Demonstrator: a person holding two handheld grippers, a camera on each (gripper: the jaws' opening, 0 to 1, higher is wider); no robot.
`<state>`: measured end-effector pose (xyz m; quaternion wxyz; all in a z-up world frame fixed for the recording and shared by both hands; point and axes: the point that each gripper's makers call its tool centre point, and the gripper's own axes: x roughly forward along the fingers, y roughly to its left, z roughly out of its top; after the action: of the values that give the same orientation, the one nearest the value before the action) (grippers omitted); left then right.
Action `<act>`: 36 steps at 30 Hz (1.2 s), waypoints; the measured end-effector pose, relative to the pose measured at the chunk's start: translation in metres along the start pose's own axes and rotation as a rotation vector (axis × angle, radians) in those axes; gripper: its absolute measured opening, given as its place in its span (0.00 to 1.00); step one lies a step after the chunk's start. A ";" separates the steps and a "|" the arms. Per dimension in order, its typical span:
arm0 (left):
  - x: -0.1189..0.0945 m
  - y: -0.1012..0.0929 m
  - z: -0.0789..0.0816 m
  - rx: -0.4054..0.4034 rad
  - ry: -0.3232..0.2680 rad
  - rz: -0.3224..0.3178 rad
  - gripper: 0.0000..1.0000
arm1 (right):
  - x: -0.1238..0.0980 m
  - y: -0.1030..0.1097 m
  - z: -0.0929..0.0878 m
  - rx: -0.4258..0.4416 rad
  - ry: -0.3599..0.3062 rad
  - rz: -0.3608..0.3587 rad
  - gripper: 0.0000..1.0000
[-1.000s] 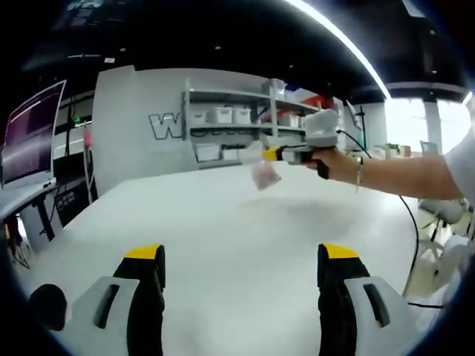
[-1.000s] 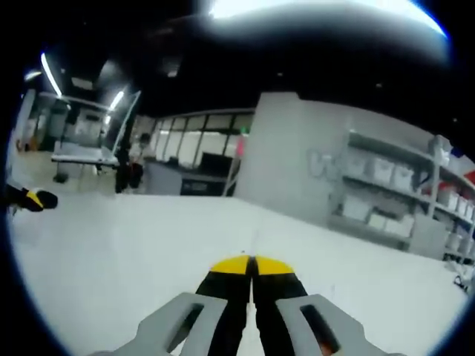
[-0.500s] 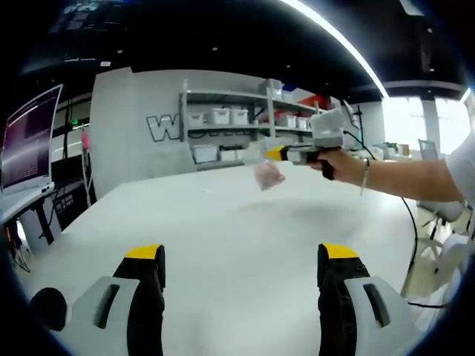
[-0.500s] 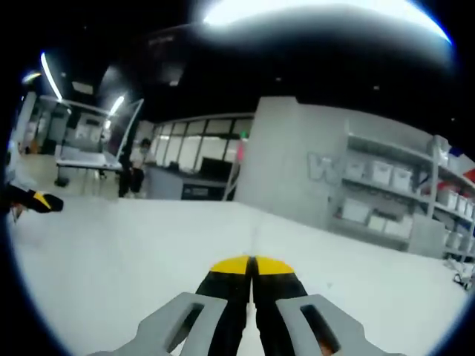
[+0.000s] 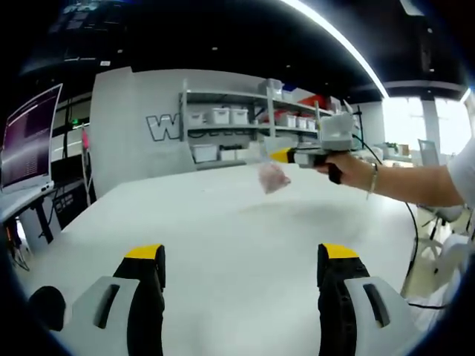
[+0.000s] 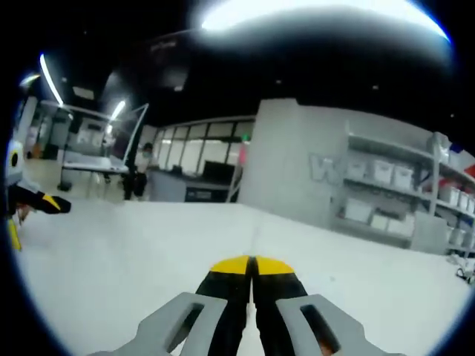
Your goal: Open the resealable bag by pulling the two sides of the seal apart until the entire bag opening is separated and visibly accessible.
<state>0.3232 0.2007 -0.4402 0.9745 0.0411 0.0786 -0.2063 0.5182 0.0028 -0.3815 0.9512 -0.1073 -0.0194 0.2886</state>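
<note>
A small clear resealable bag [image 5: 273, 177] with pinkish contents hangs in the air above the white table [image 5: 223, 222]. My right gripper [image 5: 277, 156] comes in from the right in the left gripper view, held by a hand, and is shut on the bag's top edge. In the right gripper view its jaws [image 6: 251, 265] are pressed together, and the bag is hidden below them. My left gripper [image 5: 241, 256] stands open low over the near side of the table, nothing between its jaws. It appears at the left edge of the right gripper view [image 6: 31, 217].
A grey wall with shelves of white bins [image 5: 223, 119] stands behind the table. A monitor [image 5: 30, 137] on a desk is at the left. A black cable [image 5: 412, 222] trails off the table's right side. Other desks and a person [image 6: 137, 174] are far off.
The right gripper with the hanging bag has drifted a little to the right in the left gripper view. The left gripper's jaws stay open and still.
</note>
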 end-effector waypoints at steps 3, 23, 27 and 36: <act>0.001 -0.002 -0.002 -0.001 0.006 -0.003 0.83 | -0.002 -0.001 0.001 0.004 -0.005 0.007 0.00; 0.005 -0.003 -0.004 -0.007 0.011 -0.008 0.82 | -0.021 0.021 0.015 0.020 -0.061 0.066 0.00; 0.007 -0.005 -0.003 -0.007 0.010 -0.012 0.82 | -0.026 0.022 0.015 0.023 -0.067 0.066 0.00; 0.006 -0.005 -0.004 -0.006 0.011 -0.010 0.82 | -0.047 0.030 0.014 0.034 -0.078 0.073 0.00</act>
<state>0.3256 0.1940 -0.4452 0.9731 0.0388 0.0846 -0.2105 0.4610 0.0036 -0.3730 0.9403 -0.0803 -0.0475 0.3273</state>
